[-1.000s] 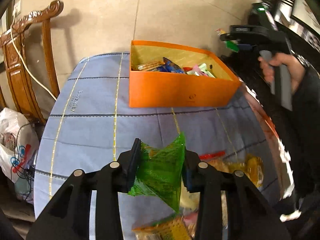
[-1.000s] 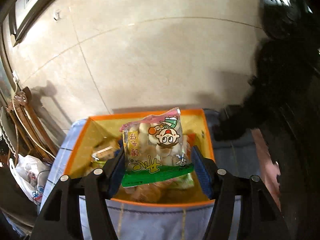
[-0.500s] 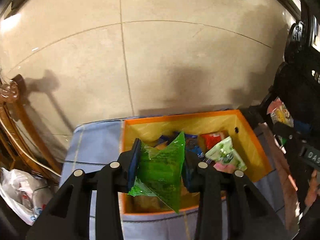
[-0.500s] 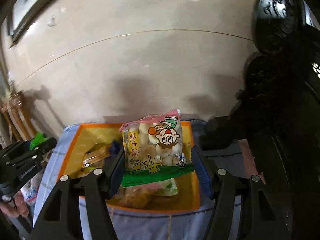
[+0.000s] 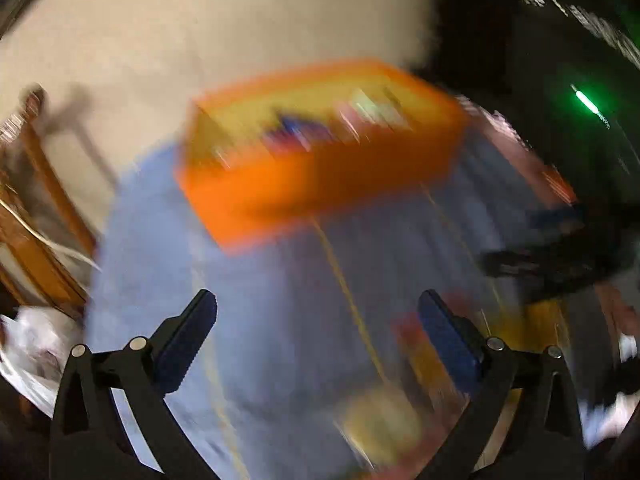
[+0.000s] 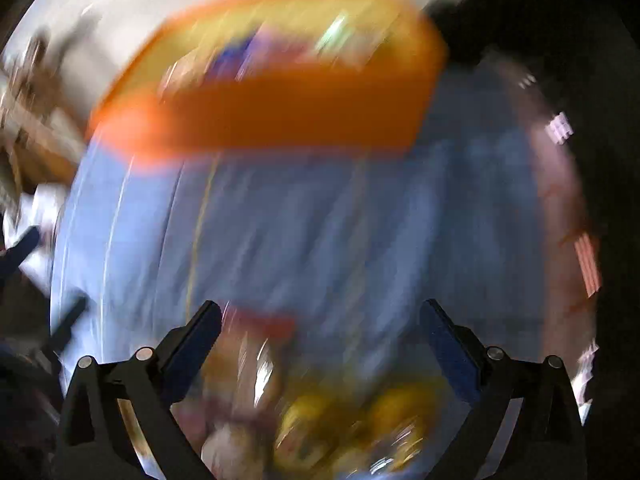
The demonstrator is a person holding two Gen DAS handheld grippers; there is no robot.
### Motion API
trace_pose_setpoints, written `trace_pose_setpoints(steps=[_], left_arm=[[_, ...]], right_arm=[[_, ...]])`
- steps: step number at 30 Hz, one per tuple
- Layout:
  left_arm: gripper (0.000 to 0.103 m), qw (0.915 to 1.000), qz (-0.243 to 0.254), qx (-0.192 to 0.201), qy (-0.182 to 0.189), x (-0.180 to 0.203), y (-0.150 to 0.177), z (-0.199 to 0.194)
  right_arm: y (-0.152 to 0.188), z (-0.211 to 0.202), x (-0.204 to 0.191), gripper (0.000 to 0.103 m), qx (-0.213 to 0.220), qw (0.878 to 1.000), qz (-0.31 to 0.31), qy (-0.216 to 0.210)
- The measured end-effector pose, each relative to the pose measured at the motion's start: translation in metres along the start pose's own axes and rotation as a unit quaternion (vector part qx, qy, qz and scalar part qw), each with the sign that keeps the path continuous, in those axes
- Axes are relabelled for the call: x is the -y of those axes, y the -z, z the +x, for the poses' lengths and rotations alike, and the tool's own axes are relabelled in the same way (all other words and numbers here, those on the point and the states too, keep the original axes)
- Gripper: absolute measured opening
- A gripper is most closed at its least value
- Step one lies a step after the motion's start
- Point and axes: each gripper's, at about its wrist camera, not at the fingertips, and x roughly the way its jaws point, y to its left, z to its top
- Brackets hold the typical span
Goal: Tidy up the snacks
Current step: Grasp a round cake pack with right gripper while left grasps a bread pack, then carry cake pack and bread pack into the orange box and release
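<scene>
Left wrist view: left gripper point(image 5: 318, 320) jaws opening, nothing between, box point(image 5: 320, 172) far across the cloth point(image 5: 256, 300); right wrist view: right gripper point(image 6: 320, 324) likewise opening and empty over loose snacks point(image 6: 320, 412) (blurred; probably light, crinkly, slippery packets, best pinched across a flat middle).

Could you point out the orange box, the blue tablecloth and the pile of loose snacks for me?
orange box point(image 5: 320, 184): left wrist view, near side wall.
blue tablecloth point(image 6: 320, 232): right wrist view, bare middle stretch.
loose snacks point(image 6: 344, 420): right wrist view, blurred yellow packets.
</scene>
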Motion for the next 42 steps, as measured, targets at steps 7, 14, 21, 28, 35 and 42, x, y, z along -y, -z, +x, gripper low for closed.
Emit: trace_pose_setpoints(steps=[7, 14, 21, 28, 35, 42], left_arm=[[0.099, 0.9974, 0.011, -0.056, 0.044, 0.023, 0.067, 0.057], [0.090, 0.9948, -0.030, -0.077, 0.059, 0.004, 0.073, 0.069], [0.047, 0.9959, -0.029, -0.081, 0.027, -0.010, 0.100, 0.032], [0.040, 0.9973, -0.045, -0.039, 0.044, -0.025, 0.086, 0.010], [0.040, 0.9956, -0.064, -0.002, 0.068, -0.044, 0.061, -0.024], [0.040, 0.9962, 0.024, 0.072, -0.041, -0.042, -0.046, -0.046]], right_arm=[[0.034, 0.065, -0.050, 0.099, -0.062, 0.997, -0.028, -0.023], [0.050, 0.060, -0.062, 0.080, -0.007, 0.999, -0.032, 0.028], [0.065, 0.041, -0.049, 0.072, -0.006, 0.999, -0.033, 0.028], [0.061, -0.028, -0.044, 0.072, 0.070, 0.997, -0.035, 0.003], [0.040, -0.083, 0.001, 0.072, 0.132, 0.990, 0.014, -0.041], [-0.023, -0.127, 0.017, 0.072, 0.213, 0.976, 0.018, -0.050]])
